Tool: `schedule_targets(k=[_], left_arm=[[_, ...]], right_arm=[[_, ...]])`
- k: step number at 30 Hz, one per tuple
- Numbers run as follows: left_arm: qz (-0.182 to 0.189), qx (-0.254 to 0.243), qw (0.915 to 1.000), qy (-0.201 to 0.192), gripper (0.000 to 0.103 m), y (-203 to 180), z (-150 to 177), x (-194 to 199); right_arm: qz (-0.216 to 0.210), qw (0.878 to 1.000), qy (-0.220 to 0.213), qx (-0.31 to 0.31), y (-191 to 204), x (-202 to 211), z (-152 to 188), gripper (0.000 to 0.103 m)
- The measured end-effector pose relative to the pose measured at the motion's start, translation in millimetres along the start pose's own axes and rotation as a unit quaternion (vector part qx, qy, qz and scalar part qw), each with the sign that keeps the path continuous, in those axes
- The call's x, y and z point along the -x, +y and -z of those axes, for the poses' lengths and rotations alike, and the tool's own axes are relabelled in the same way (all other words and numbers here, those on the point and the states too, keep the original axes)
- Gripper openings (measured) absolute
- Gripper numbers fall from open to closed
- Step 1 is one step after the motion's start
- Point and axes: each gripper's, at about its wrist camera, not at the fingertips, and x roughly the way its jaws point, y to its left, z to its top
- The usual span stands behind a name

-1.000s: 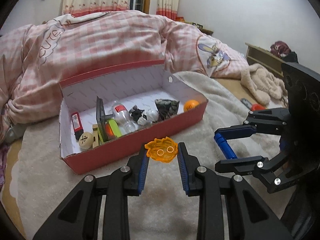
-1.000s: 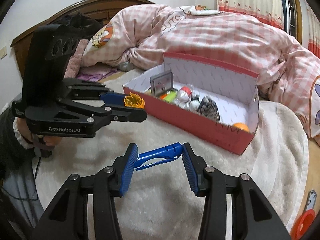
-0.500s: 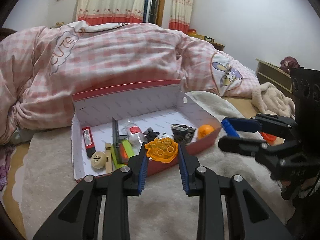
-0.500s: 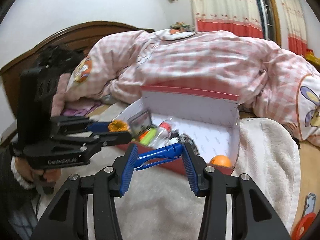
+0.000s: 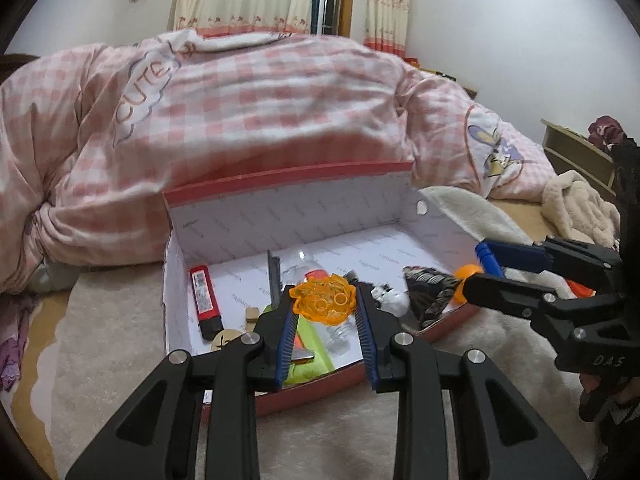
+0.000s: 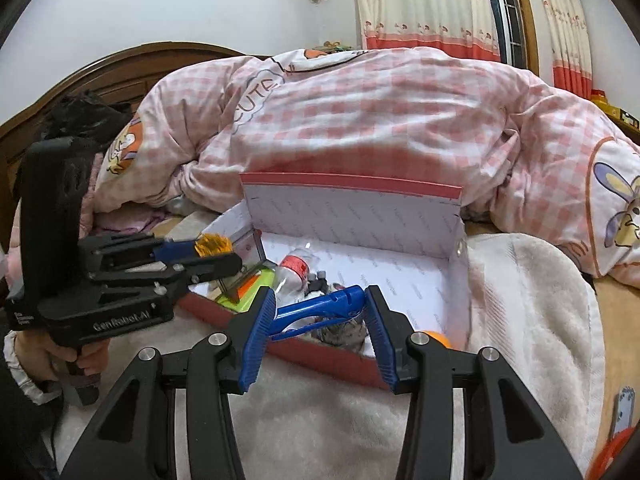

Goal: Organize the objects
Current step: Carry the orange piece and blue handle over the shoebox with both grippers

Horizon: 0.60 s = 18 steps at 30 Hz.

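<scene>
left gripper point(image 5: 325, 320): held level over the box's front edge, pointing toward the back wall, fingers clamped on the orange toy point(image 5: 323, 298)
orange toy: pinched at the fingertips, hanging above the stuff in the left-middle of the box
right gripper point(image 6: 320, 320): low by the box's front right corner, angled in over the rim, fingers squeezing the blue clip point(image 6: 320, 309) between them
blue clip: lies crosswise between the pads, over the front edge
red box point(image 5: 360, 372): open, sits on the fluffy blanket point(image 5: 120, 320), pink quilt point(image 5: 260, 112) behind it
inside: red lighter point(image 5: 204, 296) near the left wall, orange ball point(image 5: 468, 272) in the right corner, bottle point(image 6: 294, 268) in the middle
</scene>
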Motion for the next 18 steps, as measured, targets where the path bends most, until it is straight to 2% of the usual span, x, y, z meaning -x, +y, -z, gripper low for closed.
schedule_targets(k=[9, 18], left_arm=[[-0.017, 0.004, 0.9997, 0.017, 0.028, 10.9, 3.3, -15.2], [-0.018, -0.005, 0.9995, 0.025, 0.028, 11.2, 5.0, -19.3]], right_arm=[[0.010, 1.000, 0.017, 0.012, 10.3, -29.3, -2.4, 0.047], [0.021, 0.999, 0.030, 0.037, 23.2, -46.7, -5.7, 0.047]])
